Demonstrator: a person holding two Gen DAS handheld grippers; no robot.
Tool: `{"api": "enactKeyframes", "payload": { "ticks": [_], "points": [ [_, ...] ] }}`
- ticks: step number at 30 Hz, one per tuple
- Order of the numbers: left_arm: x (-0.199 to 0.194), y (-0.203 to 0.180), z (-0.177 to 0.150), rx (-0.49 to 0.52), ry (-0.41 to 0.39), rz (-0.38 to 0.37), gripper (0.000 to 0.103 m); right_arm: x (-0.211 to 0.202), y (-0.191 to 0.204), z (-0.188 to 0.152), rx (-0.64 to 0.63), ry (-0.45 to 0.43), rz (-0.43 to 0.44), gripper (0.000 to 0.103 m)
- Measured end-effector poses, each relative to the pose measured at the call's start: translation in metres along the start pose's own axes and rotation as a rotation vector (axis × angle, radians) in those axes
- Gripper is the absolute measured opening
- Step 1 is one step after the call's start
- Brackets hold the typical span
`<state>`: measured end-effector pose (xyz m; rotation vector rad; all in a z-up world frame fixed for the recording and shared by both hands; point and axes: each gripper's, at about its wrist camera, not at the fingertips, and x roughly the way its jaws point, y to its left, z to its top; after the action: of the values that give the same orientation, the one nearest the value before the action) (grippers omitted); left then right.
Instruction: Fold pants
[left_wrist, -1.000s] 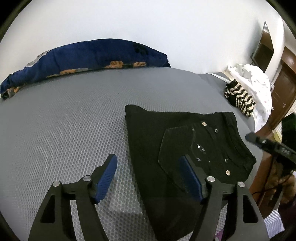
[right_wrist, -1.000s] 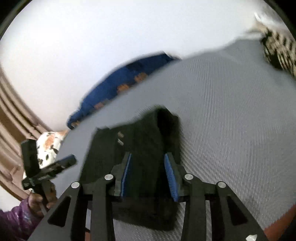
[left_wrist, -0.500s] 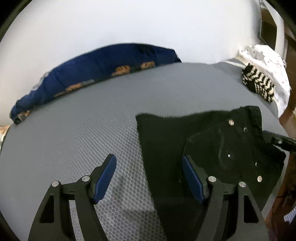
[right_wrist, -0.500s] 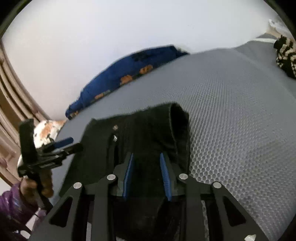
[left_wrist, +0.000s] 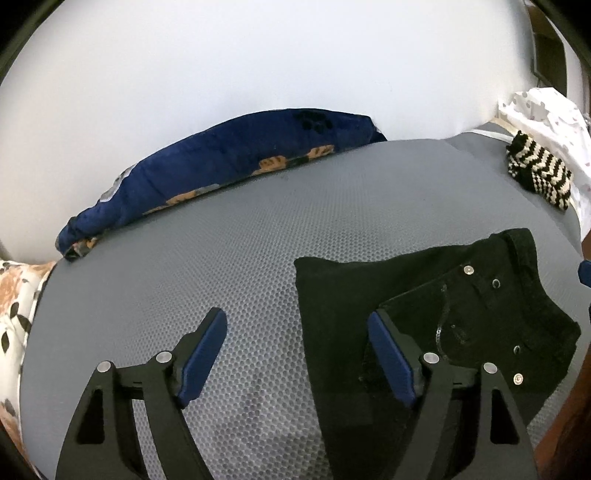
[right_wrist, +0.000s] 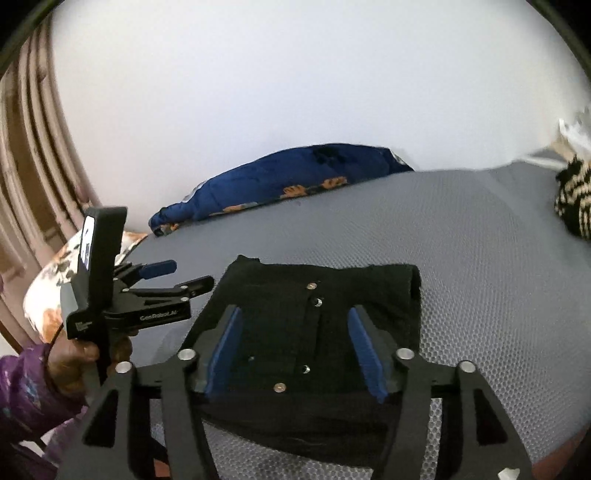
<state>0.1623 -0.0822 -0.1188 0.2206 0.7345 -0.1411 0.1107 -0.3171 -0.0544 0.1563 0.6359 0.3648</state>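
Note:
The black pants (left_wrist: 424, 310) lie folded into a compact stack on the grey mesh mattress (left_wrist: 221, 258), with metal buttons facing up. In the right wrist view the folded pants (right_wrist: 317, 317) lie flat just past my fingers. My left gripper (left_wrist: 295, 354) is open and empty, above the mattress at the stack's left edge. My right gripper (right_wrist: 295, 343) is open and empty, just above the stack's near edge. The left gripper also shows in the right wrist view (right_wrist: 166, 280), held in a hand to the left of the pants.
A dark blue patterned cushion (left_wrist: 229, 162) lies along the white wall at the back. A black-and-white striped knit item (left_wrist: 539, 173) and white cloth (left_wrist: 550, 118) sit at the far right. A floral pillow (right_wrist: 55, 280) is at the left edge.
My right gripper opened and let go of the pants fold, which now lies flat on the stack. My left gripper has drifted left, still open.

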Motion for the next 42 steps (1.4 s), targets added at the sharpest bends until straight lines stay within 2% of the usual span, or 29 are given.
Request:
{"api": "enactKeyframes", "payload": {
  "ticks": [5,8,12,18,23,33,37,42],
  "points": [
    [0.004,-0.005,0.001,0.01,0.017,0.001,0.082,0.004,-0.005,-0.002,0.009,0.011,-0.035,0.071],
    [0.007,-0.003,-0.001,0.005,0.027,0.005,0.082,0.006,-0.022,-0.002,0.059,0.028,-0.062,0.072],
    [0.018,0.003,-0.002,-0.02,0.058,0.008,0.083,0.009,-0.05,-0.006,0.118,0.063,-0.086,0.081],
    [0.035,0.012,-0.009,-0.051,0.106,0.001,0.087,0.024,-0.08,-0.015,0.177,0.13,-0.097,0.081],
    [0.044,0.021,-0.014,-0.092,0.121,-0.04,0.092,0.037,-0.098,-0.023,0.236,0.193,-0.052,0.081],
    [0.049,0.021,-0.02,-0.096,0.113,-0.041,0.093,0.046,-0.099,-0.023,0.238,0.212,-0.03,0.081],
    [0.049,0.027,-0.024,-0.122,0.122,-0.091,0.093,0.047,-0.1,-0.024,0.252,0.217,-0.023,0.082],
    [0.049,0.049,-0.033,-0.2,0.156,-0.266,0.093,0.048,-0.102,-0.022,0.261,0.223,-0.009,0.085]
  ]
}}
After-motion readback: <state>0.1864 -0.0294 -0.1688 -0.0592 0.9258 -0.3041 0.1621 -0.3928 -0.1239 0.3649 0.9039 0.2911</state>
